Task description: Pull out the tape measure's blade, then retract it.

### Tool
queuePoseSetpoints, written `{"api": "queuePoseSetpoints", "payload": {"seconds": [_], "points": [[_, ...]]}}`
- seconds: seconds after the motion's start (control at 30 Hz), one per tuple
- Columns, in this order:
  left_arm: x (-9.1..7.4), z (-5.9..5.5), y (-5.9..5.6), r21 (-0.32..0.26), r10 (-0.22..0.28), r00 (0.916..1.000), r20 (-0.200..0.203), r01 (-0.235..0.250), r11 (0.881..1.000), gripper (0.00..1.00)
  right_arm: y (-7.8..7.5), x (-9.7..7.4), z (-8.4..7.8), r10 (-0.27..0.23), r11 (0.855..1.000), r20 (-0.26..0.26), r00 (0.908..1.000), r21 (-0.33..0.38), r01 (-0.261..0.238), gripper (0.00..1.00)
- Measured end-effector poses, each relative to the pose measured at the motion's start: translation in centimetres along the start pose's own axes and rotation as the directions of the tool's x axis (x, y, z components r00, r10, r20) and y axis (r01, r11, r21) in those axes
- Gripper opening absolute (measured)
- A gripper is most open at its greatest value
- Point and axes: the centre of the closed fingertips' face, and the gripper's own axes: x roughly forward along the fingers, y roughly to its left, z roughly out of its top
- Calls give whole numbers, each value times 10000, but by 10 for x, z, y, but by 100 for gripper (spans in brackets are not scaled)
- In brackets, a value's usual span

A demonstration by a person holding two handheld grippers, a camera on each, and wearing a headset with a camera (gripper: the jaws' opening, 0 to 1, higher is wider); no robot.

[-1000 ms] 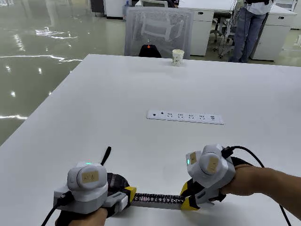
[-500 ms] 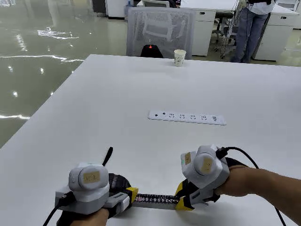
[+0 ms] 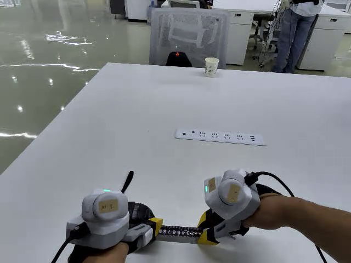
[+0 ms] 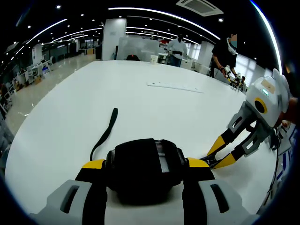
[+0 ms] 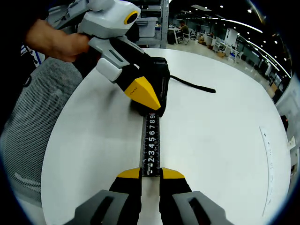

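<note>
Item one, tape measure case (image 4: pixel 143 166): black, rounded, on the white table (image 3: pixel 164 98) at the lower left of the head view. It is clamped between the yellow-tipped jaws of my left gripper (image 3: pixel 151 227), one jaw against each side.

Item two, blade (image 5: pixel 151 145): black with white numerals, drawn a short way out of the case and lying flat along the tabletop. In the right gripper view it runs straight up the middle of the frame from the jaws to the case, with digits 2 through 9 legible.

Item three, right gripper (image 5: pixel 151 174): jaws pinched together on the blade's free end, at the lower centre of the head view, right of the case. I hold both grippers low over the near edge of the table, facing each other.

Item four, wrist strap (image 4: pixel 105 133): black, trailing from the case across the table, up and left in the left gripper view.

Item five, power strip (image 3: pixel 220 136): white, flat, mid-table, well apart from the grippers.

Item six, paper cup (image 3: pixel 211 66): upright near the far edge.

Item seven, mesh chair (image 3: pixel 189 35): grey, behind the far edge, upper centre of the head view.
</note>
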Motion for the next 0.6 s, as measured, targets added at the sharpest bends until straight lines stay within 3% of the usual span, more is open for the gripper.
{"api": "queuePoseSetpoints", "payload": {"seconds": [0.6], "points": [[0,0,0,12,-116,9999,-24,116,9999,60,0,14,22,-15,10000,348,9994,-65,17,10]]}}
